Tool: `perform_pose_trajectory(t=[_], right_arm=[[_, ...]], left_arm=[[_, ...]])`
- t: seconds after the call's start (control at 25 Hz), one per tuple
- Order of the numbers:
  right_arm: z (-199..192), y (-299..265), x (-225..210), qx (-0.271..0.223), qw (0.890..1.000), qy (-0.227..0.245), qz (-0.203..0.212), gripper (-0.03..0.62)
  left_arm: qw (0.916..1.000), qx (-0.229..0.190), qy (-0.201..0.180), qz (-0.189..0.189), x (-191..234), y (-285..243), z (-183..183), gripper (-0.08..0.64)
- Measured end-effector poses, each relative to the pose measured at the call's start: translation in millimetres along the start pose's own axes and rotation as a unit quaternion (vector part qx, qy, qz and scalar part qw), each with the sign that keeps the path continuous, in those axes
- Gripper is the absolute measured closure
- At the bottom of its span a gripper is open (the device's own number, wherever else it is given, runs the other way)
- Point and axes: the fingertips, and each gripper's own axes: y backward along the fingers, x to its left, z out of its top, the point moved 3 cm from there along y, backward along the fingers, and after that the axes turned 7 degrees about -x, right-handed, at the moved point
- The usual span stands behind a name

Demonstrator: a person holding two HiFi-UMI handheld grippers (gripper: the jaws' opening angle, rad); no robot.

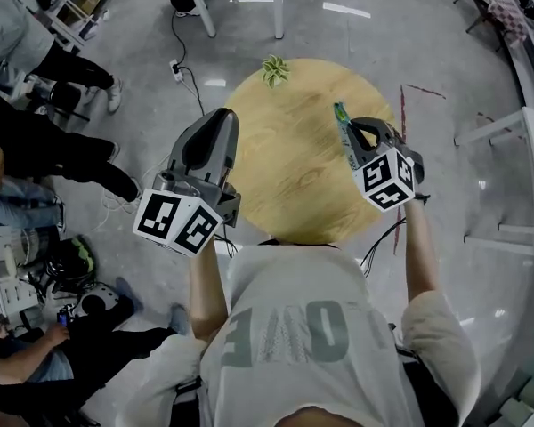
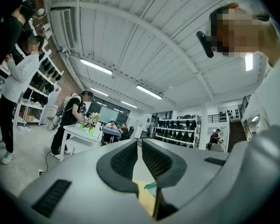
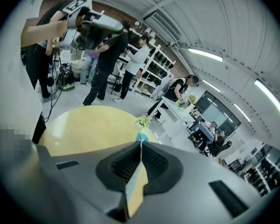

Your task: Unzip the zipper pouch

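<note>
Right gripper clamped shut on zipper pouch edge | left gripper closed, nothing at tips | step needed pouch steady, left pinching pull squarely

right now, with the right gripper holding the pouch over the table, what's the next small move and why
Probably open the left gripper and bring it across to the zipper pouch. The right gripper is shut on the pouch, holding it above the round table, while the left is shut, seemingly empty, and apart from it. The zipper pull cannot be made out.
</note>
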Motion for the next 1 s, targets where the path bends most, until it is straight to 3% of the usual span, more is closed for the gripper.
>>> perform_pose_trajectory(t=[0.36, 0.76, 1.0], right_arm=[[-29.9, -63.1, 65.8, 0.067, 0.996, 0.044, 0.046, 0.558], [-25.4, -103.9, 139.2, 0.084, 0.991, -0.018, 0.101, 0.558], [-32.3, -117.7, 170.5, 0.106, 0.987, -0.020, 0.122, 0.558]], left_arm=[[0.9998, 0.004, -0.006, 0.017, 1.5, 3.5, -1.0, 0.531], [0.9990, 0.008, -0.006, 0.043, 8.6, 17.5, -6.0, 0.531], [0.9986, 0.007, -0.005, 0.053, 10.5, 24.0, -6.7, 0.531]])
